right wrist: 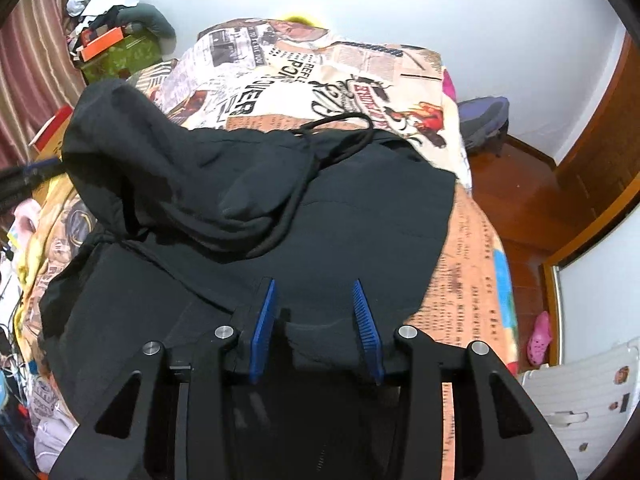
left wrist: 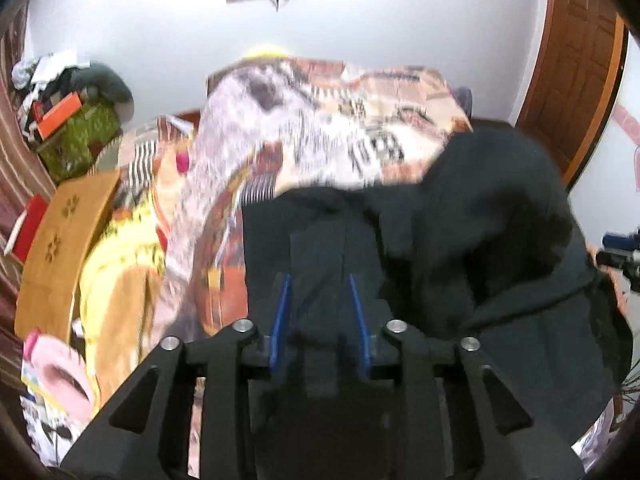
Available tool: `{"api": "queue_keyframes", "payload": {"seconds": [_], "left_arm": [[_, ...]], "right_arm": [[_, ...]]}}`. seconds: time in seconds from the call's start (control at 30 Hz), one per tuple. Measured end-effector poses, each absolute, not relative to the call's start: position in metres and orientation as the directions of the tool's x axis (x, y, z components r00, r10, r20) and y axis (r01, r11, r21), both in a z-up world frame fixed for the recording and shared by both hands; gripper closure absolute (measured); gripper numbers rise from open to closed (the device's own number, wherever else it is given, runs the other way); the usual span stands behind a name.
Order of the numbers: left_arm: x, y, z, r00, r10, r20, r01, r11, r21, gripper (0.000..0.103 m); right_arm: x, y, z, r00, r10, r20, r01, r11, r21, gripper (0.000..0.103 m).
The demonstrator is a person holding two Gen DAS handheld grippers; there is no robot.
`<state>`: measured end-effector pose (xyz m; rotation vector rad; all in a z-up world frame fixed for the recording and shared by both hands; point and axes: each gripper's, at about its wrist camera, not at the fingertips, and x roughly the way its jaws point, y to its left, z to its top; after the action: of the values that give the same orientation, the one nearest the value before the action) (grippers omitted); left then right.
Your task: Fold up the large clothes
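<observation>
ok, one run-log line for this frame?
stage: mid-fold | item: black hoodie on printed bedsheet | left gripper: open over hoodie | right gripper: open over hoodie's edge | hood bunched

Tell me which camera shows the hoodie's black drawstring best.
The right wrist view: the drawstring loops sharply against the printed bedcover, above the black hoodie. The left wrist view is motion-blurred; it shows the hoodie only as a dark mass, no cord discernible.

Both wrist cameras look steeply down along their jaws, close over the black hoodie [right wrist: 248,184] both views share, bed [right wrist: 328,76] beyond.
</observation>
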<state>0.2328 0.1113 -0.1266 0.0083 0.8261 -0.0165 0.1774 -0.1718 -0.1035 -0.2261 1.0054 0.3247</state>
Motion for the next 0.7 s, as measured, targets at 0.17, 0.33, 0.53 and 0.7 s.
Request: {"api": "queue_keyframes", "payload": {"seconds": [0.17,0.33,0.53,0.7], "left_arm": [[0.266,0.108,-0.098,0.734,-0.025,-0.679,0.024,1.000,-0.011,0.059],[0.308,0.108,-0.096,0.684,-0.151,-0.714,0.079,0.988,-0.133,0.059],[0.310,0.086,-0.104,0.624,-0.268,-0.734,0.168,0.963,-0.208,0.059],[0.278,0.072,-0.103,0.600,-0.333,-0.728,0.251,0.942,-0.224,0.059]], "right_arm": [[0.176,-0.185,-0.093,0.503,0.161,-0.849,-0.337,0.941,-0.022,0.067],[0.185,-0.187,-0.078,0.530,0.178,-0.829,-0.309,0.951,0.006,0.067],[0.206,-0.160,-0.059,0.564,0.232,-0.793,-0.334,0.942,0.038,0.066],[0.231,-0.119,-0.048,0.543,0.318,-0.777,-0.397,0.913,0.096,0.066]]}}
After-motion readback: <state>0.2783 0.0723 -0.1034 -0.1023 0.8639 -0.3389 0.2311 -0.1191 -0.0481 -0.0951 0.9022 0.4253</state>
